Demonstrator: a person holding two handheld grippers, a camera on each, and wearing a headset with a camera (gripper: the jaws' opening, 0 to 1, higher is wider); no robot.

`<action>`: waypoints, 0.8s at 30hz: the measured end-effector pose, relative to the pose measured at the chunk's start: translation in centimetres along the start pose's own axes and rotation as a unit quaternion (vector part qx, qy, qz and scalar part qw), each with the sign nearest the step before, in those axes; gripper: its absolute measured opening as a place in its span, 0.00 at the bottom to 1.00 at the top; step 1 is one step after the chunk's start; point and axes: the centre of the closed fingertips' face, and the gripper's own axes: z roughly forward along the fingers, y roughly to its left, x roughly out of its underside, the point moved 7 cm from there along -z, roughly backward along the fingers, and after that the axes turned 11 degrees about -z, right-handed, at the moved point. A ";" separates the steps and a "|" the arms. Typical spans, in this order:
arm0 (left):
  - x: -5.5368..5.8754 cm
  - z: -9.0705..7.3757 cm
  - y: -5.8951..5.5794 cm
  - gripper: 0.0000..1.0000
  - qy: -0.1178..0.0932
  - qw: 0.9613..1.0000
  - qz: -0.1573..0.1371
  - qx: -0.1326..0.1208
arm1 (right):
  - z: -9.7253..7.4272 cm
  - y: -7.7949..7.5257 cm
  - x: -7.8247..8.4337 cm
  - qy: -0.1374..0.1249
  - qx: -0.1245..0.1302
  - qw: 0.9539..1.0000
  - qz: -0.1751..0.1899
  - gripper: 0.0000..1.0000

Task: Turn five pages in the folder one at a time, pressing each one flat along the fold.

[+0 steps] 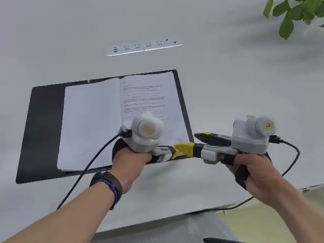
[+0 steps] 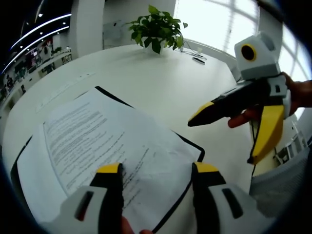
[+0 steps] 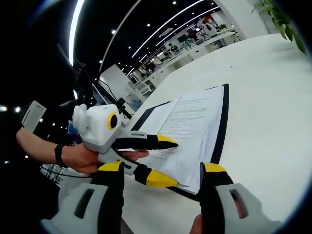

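Head view, nearest: the person's left hand (image 1: pixel 129 164) and right hand (image 1: pixel 258 174) each held one tool above the near edge of the white worktop (image 1: pixel 228 76). The tools pointed toward one another, just beside the folder's near right corner.
Left hand-held gripper (image 2: pixel 156 170): its jaws stood apart with nothing between them, over the near corner of the printed page. It looked clear of the paper.
Right hand-held gripper (image 3: pixel 163 168): its jaws were likewise spread and empty, aimed across at the left one and at the folder beyond.
Black open folder (image 1: pixel 45 126): it lay flat on the worktop, left of centre. A blank white sheet (image 1: pixel 91 121) was on its left side and a white sheet of printed text (image 1: pixel 149 101) on its right, the two meeting at the fold.
Step in hand: judged to be a pause between turns, or the approach to one, as no page was lifted. How many of the five were done could not be told.
Next move: it likely called for one pair of jaws to close on the free right edge of the printed sheet alone. That single leaf would then swing over to the left and be pressed down along the fold.
Farther back: a long white power strip (image 1: pixel 144 47), then a green leafy plant (image 1: pixel 293 12) at the far right.
Count: two hand-held grippers, one folder, two page faces showing, one power strip, one plant.
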 end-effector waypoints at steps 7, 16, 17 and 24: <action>0.0 0.0 0.0 0.59 0.004 1.000 0.006 0.005 | 1.1 -0.5 0.3 0.004 -0.013 1.000 0.012 0.61; 0.0 0.1 0.0 0.58 0.003 1.000 0.005 0.005 | 1.2 -0.1 0.5 0.002 -0.015 0.999 0.036 0.60; 0.0 0.0 -0.1 0.58 0.003 1.000 0.005 0.006 | 1.2 0.0 0.6 0.005 -0.016 0.999 0.035 0.60; 0.0 0.1 0.0 0.58 0.002 1.000 0.000 0.006 | 0.9 0.7 0.2 -0.001 -0.017 0.999 0.034 0.60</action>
